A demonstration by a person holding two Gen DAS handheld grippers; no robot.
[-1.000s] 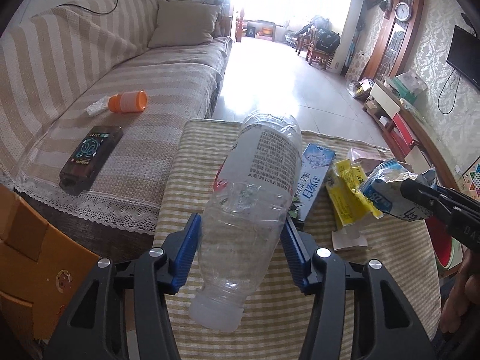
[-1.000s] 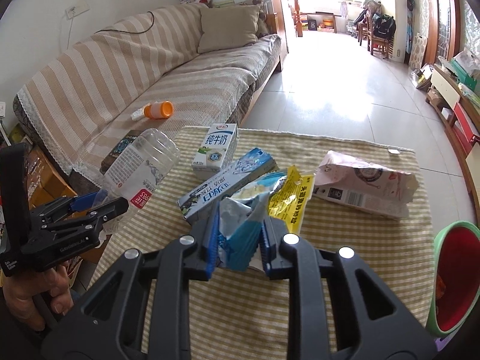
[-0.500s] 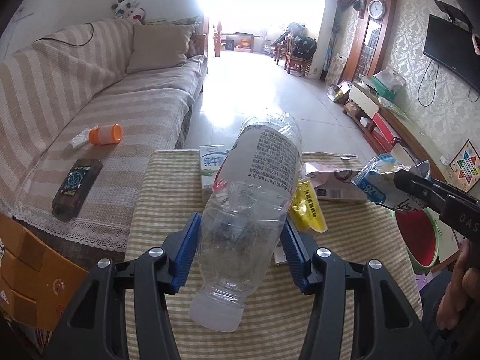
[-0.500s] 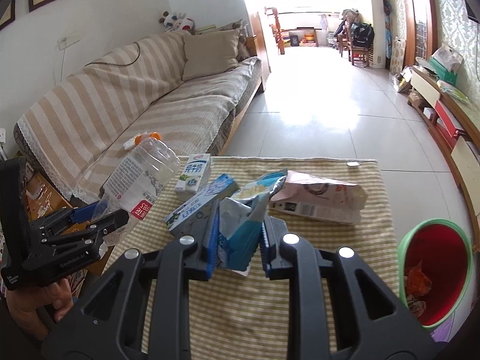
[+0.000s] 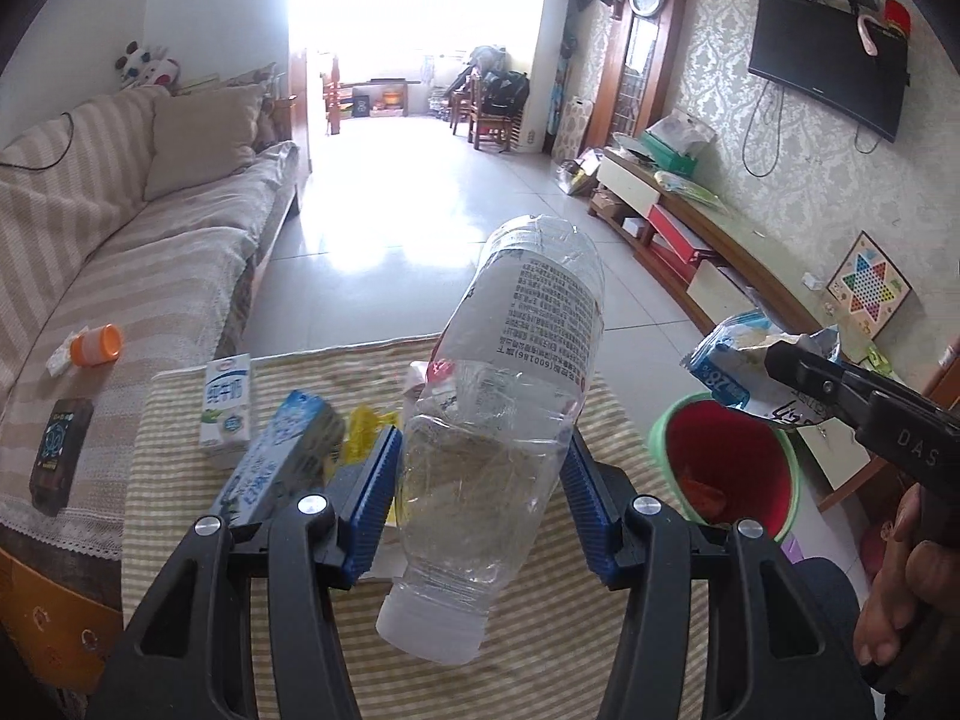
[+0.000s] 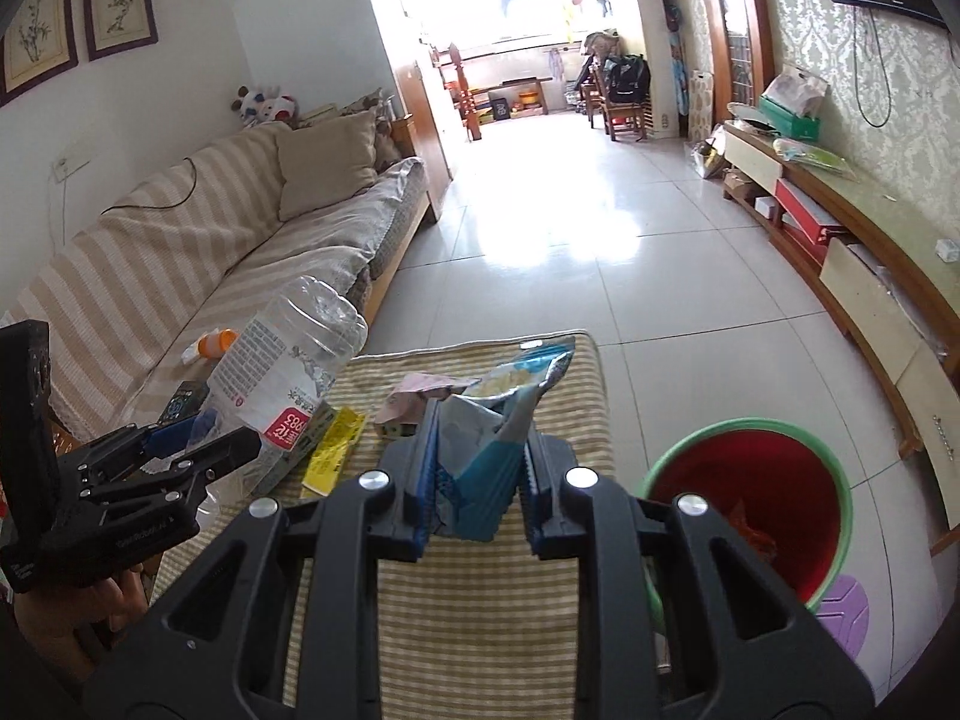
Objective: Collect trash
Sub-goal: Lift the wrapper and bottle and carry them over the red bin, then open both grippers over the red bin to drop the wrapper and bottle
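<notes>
My left gripper (image 5: 480, 480) is shut on a clear plastic bottle (image 5: 510, 408), held cap-down above the checked table (image 5: 540, 660). My right gripper (image 6: 477, 474) is shut on a crumpled blue snack bag (image 6: 492, 426), held above the table's right side. The bag also shows in the left wrist view (image 5: 732, 354), just above the red bin with a green rim (image 5: 726, 468). The bin (image 6: 762, 492) stands on the floor right of the table and holds some trash. On the table lie a milk carton (image 5: 228, 408), a blue box (image 5: 276, 462), a yellow wrapper (image 6: 333, 450) and a pink bag (image 6: 414, 396).
A striped sofa (image 6: 180, 276) runs along the left, with an orange-capped container (image 5: 96, 345) and a dark phone-like item (image 5: 60, 450) on it. A low TV cabinet (image 6: 870, 276) lines the right wall. A purple object (image 6: 843, 615) lies by the bin. Tiled floor (image 6: 570, 240) stretches ahead.
Both grippers have swung to the right with their loads. The red bin has come into both views, and the snack bag now sits near the bin's rim.
</notes>
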